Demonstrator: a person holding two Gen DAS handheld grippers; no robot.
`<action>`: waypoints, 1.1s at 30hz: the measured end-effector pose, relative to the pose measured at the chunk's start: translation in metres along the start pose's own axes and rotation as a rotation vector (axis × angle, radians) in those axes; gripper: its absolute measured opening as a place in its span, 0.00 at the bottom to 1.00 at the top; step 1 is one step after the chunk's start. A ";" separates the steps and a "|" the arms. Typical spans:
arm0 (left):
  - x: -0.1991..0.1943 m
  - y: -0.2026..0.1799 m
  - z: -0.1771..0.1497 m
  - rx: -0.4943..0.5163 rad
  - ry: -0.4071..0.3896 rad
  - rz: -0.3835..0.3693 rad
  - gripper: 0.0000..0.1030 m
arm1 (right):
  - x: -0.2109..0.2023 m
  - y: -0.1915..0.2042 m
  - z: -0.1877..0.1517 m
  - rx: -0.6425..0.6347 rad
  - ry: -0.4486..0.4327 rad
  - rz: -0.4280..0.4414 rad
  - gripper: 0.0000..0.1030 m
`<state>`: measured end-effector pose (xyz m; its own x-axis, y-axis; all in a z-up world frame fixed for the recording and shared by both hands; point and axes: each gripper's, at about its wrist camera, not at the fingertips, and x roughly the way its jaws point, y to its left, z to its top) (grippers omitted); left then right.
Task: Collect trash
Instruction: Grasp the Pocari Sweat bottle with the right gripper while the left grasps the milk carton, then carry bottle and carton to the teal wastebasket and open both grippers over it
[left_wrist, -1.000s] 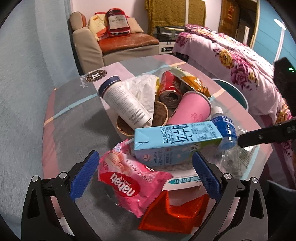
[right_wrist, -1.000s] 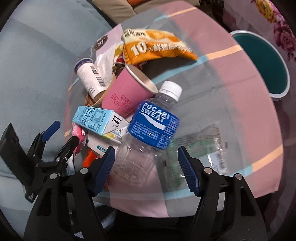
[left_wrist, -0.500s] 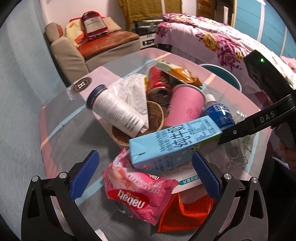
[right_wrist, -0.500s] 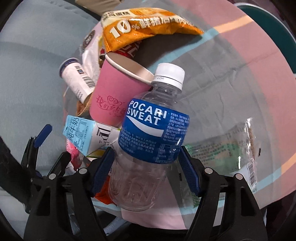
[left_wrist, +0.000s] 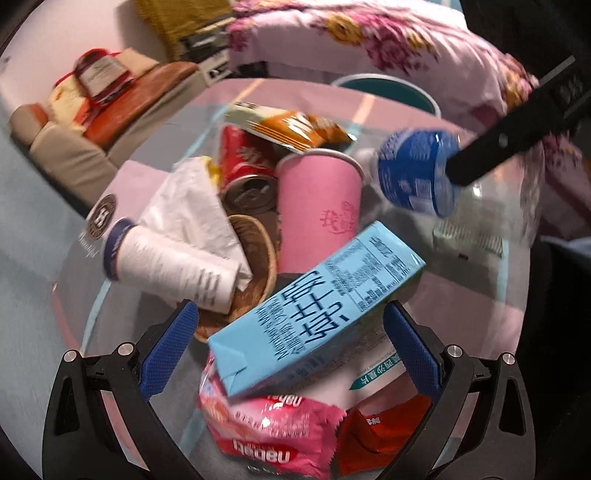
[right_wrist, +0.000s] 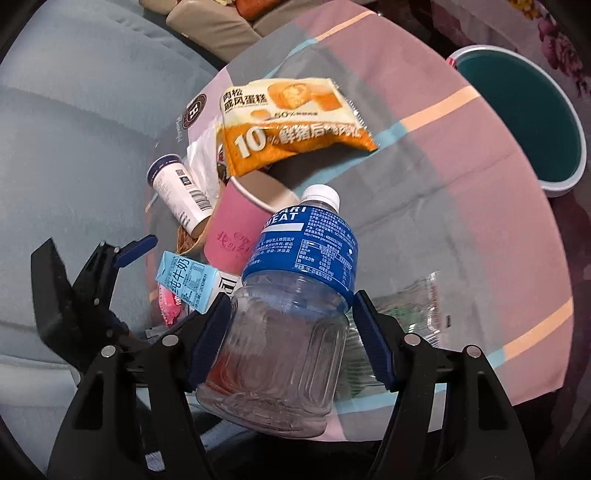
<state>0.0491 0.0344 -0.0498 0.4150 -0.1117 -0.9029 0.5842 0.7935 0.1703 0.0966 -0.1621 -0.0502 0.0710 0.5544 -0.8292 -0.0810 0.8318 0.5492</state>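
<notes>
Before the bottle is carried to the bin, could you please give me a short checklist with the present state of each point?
1. Right gripper closed on the plastic bottle: ok, both pads sit against its clear body.
2. Bottle clear of the pile: ok, the left wrist view shows it raised beside the pink cup.
3. Bottle cap on: ok, the white cap is in place.
4. Teal bin open and reachable: ok, it stands past the table edge with its mouth unobstructed.
5. Left gripper free: ok, jaws open around the blue milk carton, pads not touching it.
6. Bottle empty: cannot tell.
</notes>
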 end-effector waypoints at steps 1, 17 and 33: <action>0.004 -0.002 0.001 0.020 0.013 -0.008 0.97 | 0.002 0.001 0.002 -0.001 0.004 -0.002 0.63; 0.024 -0.007 0.009 -0.012 0.097 -0.155 0.49 | 0.045 -0.015 0.020 0.016 0.151 0.050 0.63; -0.016 0.005 0.009 -0.264 -0.023 -0.189 0.37 | 0.005 -0.021 0.029 -0.011 0.018 0.205 0.62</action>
<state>0.0521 0.0349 -0.0308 0.3343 -0.2830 -0.8990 0.4526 0.8849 -0.1102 0.1273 -0.1759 -0.0632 0.0342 0.7113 -0.7021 -0.1030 0.7013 0.7054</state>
